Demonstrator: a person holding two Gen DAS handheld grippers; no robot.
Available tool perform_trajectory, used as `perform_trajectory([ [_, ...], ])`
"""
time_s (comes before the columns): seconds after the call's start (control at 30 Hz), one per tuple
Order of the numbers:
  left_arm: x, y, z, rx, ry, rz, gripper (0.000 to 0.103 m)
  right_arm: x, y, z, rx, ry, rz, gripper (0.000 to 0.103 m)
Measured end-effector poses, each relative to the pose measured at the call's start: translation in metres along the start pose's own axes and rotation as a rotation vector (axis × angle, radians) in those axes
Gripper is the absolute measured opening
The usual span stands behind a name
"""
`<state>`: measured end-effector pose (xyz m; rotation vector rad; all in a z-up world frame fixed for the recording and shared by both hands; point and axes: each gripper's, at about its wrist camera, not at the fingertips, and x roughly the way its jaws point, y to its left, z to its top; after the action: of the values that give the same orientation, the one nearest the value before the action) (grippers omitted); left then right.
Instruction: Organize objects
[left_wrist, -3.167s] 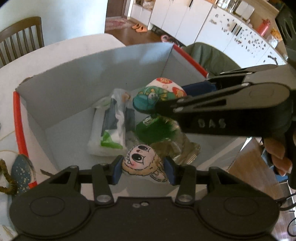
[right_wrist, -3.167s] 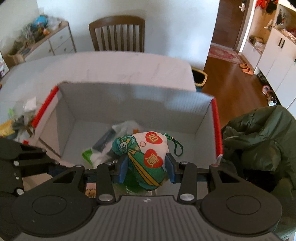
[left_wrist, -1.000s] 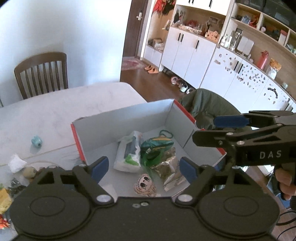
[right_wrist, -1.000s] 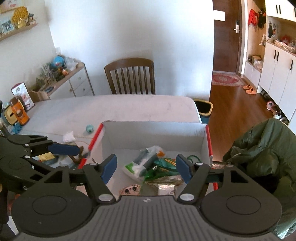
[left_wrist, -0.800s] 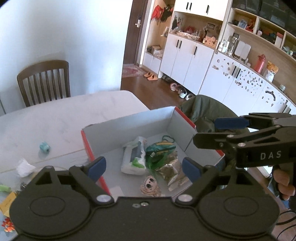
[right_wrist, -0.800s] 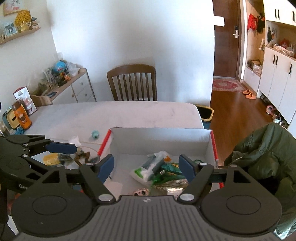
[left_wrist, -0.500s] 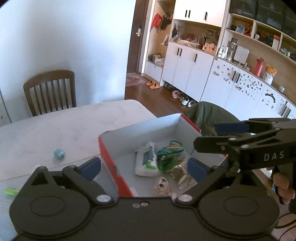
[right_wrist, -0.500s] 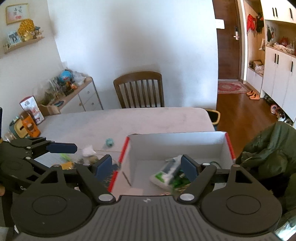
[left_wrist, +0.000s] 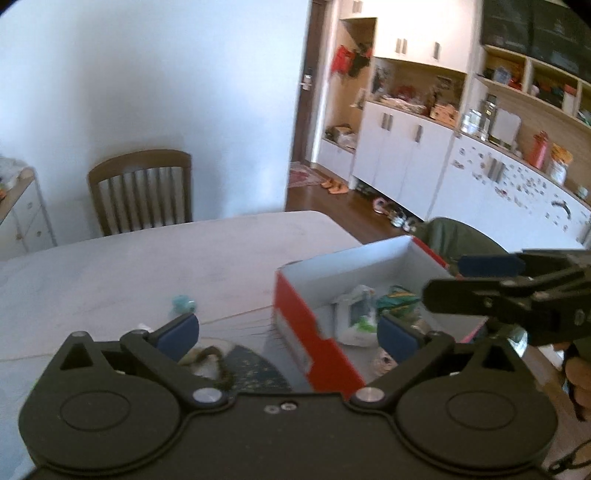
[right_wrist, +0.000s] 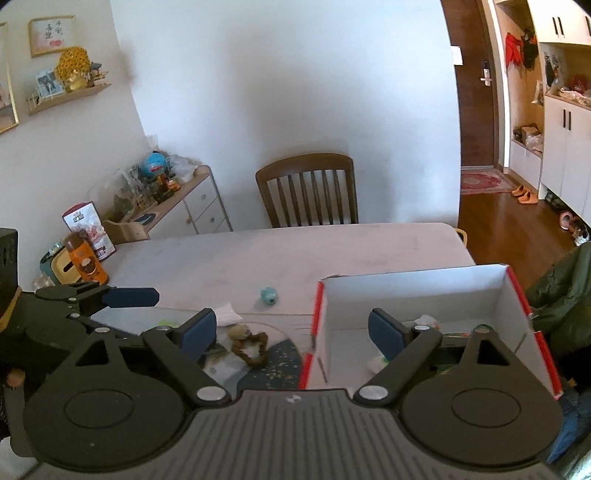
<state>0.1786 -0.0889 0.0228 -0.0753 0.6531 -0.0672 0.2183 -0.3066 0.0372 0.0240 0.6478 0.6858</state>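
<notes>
A red-and-white cardboard box (left_wrist: 314, 325) (right_wrist: 417, 284) stands on the white table at the right. Inside it lie a white-and-green packet (left_wrist: 356, 314), a green bag (left_wrist: 397, 295) and a small cartoon-face toy (left_wrist: 384, 360). Left of the box sit a small teal ball (left_wrist: 181, 302) (right_wrist: 268, 295), a brown cord loop (right_wrist: 255, 350) on a dark speckled mat (right_wrist: 273, 369) and a crumpled white tissue (right_wrist: 227, 314). My left gripper (left_wrist: 288, 334) is open and empty, held high over the box's left wall. My right gripper (right_wrist: 291, 328) is open and empty, above the mat and the box.
A wooden chair (right_wrist: 308, 192) stands at the table's far side. A green jacket (right_wrist: 565, 291) hangs at the right of the box. A sideboard with clutter (right_wrist: 162, 199) lines the left wall. An orange jar (right_wrist: 83, 262) stands at the table's left end.
Both grippers let go of their toys into the box, opened wide, then rose and swung left. The box now sits to the right in both views.
</notes>
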Motion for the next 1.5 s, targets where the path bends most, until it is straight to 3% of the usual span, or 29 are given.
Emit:
perform_trajectory([
  [0.3,-0.011,0.059,-0.017,-0.046,-0.026,0.049,0.103,0.021,0.039,-0.003,-0.026,0.024,-0.001,0.093],
  [0.53,-0.016,0.108,-0.036,-0.083,-0.022,0.032,0.103,0.050,0.058,-0.008,-0.018,0.075,-0.024,0.093],
  [1.03,0.019,0.183,-0.076,-0.110,0.110,0.053,0.102,0.129,0.090,-0.021,-0.061,0.187,-0.086,0.093],
  [1.5,0.065,0.217,-0.097,-0.125,0.185,0.048,0.096,0.219,0.079,-0.034,-0.056,0.309,-0.136,0.093],
])
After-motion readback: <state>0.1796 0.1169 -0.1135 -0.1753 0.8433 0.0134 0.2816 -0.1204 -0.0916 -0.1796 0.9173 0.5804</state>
